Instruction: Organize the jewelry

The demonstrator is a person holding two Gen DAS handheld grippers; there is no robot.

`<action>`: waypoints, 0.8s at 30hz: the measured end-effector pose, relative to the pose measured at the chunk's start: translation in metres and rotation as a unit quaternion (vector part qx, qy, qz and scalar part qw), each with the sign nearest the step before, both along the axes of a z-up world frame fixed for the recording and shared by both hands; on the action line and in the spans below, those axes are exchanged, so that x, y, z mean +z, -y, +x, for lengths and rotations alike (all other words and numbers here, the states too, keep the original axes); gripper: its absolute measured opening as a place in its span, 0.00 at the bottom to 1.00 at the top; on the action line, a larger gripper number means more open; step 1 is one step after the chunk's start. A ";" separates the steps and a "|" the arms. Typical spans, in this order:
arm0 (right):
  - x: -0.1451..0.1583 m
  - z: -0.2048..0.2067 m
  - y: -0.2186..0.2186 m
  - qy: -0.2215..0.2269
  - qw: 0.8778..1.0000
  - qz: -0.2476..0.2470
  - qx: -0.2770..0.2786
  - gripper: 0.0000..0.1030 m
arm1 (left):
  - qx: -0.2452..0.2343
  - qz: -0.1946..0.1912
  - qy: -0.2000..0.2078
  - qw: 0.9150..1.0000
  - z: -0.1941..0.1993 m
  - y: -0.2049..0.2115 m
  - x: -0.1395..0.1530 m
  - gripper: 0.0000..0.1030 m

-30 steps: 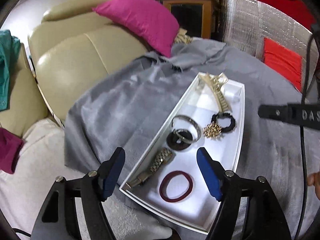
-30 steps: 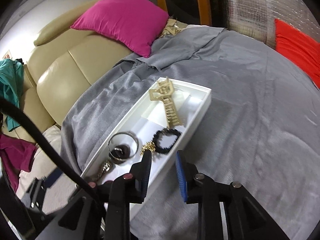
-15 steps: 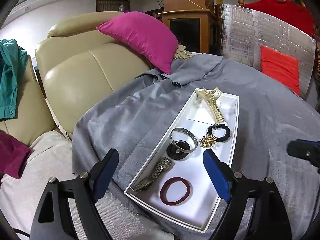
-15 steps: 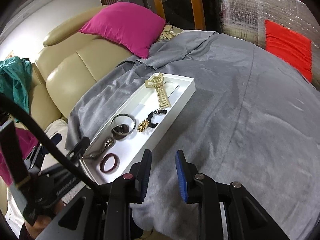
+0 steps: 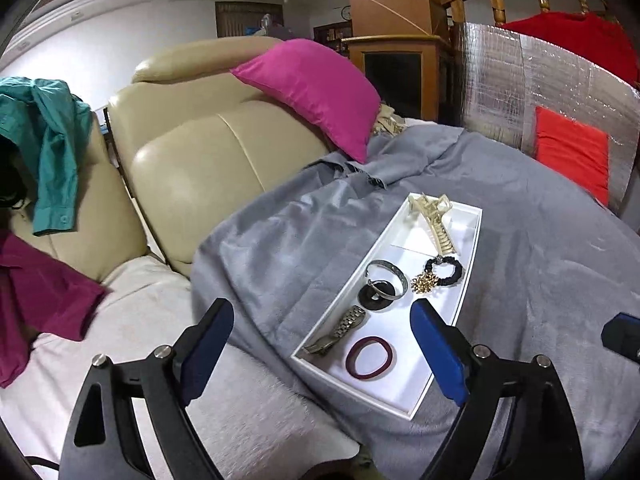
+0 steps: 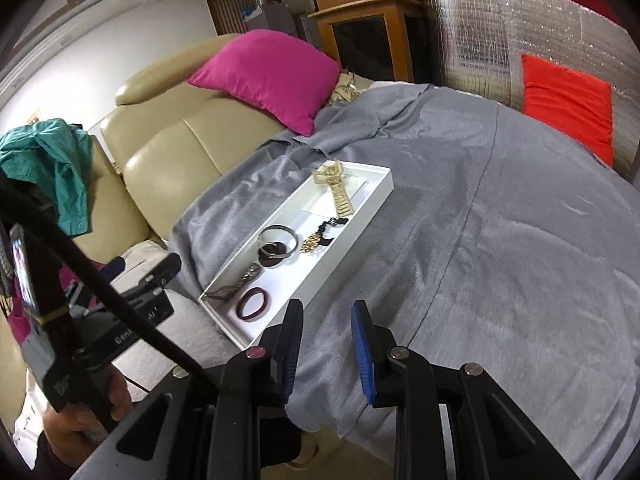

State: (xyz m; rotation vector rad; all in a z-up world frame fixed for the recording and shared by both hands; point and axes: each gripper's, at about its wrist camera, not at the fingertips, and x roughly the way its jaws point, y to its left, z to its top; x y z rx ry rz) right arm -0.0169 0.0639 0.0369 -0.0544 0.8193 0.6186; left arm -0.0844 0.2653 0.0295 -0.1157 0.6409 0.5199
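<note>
watch (image 5: 340, 331) face hidden | right claw (image 5: 622, 336) cut off

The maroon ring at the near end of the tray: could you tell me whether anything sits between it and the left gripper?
Nothing visible does. The left gripper hangs open above the tray's near end, and the maroon ring lies flat and uncovered. The watch lies beside it, apart.

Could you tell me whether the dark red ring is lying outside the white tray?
No, the dark red ring lies inside the white tray, at its near end beside the watch.
</note>
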 end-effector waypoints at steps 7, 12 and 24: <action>0.015 -0.034 0.008 0.013 1.000 0.004 -0.004 0.27 | -0.004 0.014 0.010 1.000 -0.037 0.014 0.034 0.88; 0.033 -0.059 0.016 0.029 1.000 0.010 0.000 0.27 | 0.000 0.062 0.016 0.998 -0.066 0.030 0.064 0.88; 0.079 -0.132 0.023 0.059 0.997 0.044 0.006 0.41 | 0.001 0.109 0.042 0.993 -0.135 0.053 0.127 0.93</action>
